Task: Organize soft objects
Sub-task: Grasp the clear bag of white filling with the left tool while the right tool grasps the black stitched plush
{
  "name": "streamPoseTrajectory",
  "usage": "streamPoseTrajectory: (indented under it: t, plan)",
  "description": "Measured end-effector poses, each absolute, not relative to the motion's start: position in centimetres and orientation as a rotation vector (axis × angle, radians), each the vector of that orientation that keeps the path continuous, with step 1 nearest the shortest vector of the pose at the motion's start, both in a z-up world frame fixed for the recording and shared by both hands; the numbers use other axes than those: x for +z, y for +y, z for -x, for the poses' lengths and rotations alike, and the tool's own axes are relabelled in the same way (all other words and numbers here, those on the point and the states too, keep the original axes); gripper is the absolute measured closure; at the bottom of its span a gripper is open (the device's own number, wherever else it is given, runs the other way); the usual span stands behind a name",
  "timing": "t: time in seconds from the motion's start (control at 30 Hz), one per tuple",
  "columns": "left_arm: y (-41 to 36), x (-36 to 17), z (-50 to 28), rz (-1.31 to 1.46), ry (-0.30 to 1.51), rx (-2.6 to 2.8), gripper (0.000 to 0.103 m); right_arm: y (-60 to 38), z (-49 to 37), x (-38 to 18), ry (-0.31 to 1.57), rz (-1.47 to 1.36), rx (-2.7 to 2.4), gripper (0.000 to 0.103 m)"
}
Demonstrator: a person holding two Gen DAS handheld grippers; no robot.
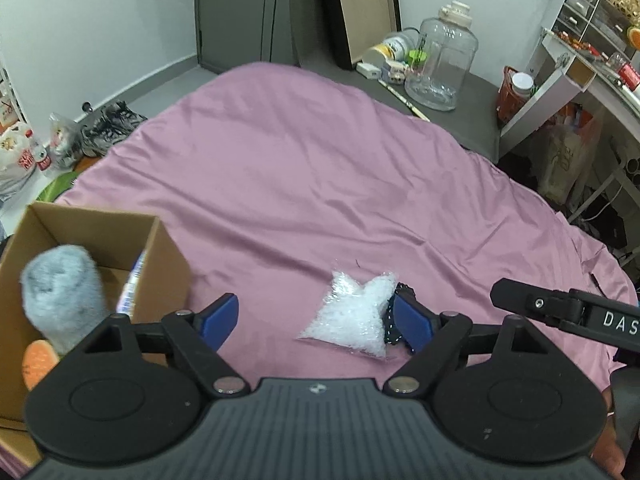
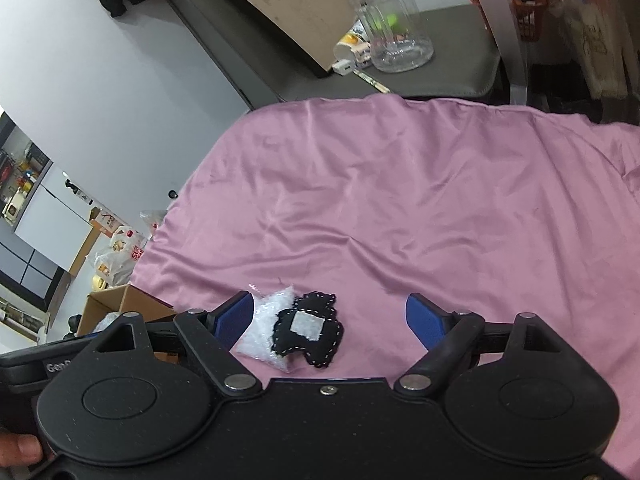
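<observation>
Both tongs, left (image 1: 316,322) and right (image 2: 330,322), stand wide and empty over the bed (image 1: 280,168); the black felt patch (image 2: 308,330) overlaps the plastic packet (image 1: 354,320), so pinch one item only, centrally, before boxing (image 1: 100,236).

Clear jug (image 1: 444,64) on grey bench (image 1: 472,120); sneakers (image 1: 108,126).

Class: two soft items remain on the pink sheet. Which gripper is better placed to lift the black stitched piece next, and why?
Right. The black stitched piece lies between the open right gripper fingers; in the left view it is mostly hidden behind the clear bag and a left finger.
</observation>
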State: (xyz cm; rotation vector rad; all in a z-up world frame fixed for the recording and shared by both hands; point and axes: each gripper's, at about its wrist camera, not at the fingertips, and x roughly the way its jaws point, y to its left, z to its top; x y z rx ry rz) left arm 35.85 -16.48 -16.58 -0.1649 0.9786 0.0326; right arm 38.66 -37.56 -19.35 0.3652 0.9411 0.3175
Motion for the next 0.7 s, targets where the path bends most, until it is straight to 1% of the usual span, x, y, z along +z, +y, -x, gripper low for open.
streamPoseTrajectory:
  t: [0.1, 0.2, 0.27, 0.4, 0.47, 0.7]
  plan:
    - [-16.9, -17.8, -36.4, 0.168, 0.994, 0.022, 0.023, -37.8, -39.1, -20.1, 0.954, -0.376, 0.327, 0.023]
    - [-17.1, -19.0, -37.2, 0.177, 1.019, 0.017, 0.029, -38.0, -39.7, -21.1, 0.980, -0.411, 0.349, 0.029]
    - [-16.9, -19.8, -37.6, 0.198, 1.032, 0.028, 0.035, -38.1, -40.2, -21.8, 0.999, -0.435, 0.359, 0.031]
    - [-16.7, -21.0, -38.2, 0.238, 1.048, 0.039, 0.039, -38.0, -41.1, -23.0, 1.032, -0.483, 0.385, 0.040]
    - [-16.8, -21.6, -38.6, 0.250, 1.060, 0.037, 0.041, -37.8, -41.4, -23.5, 1.049, -0.488, 0.395, 0.042]
    - [-17.3, -23.5, -39.3, 0.298, 1.066, 0.021, 0.041, -37.4, -42.0, -24.4, 1.083, -0.485, 0.396, 0.043]
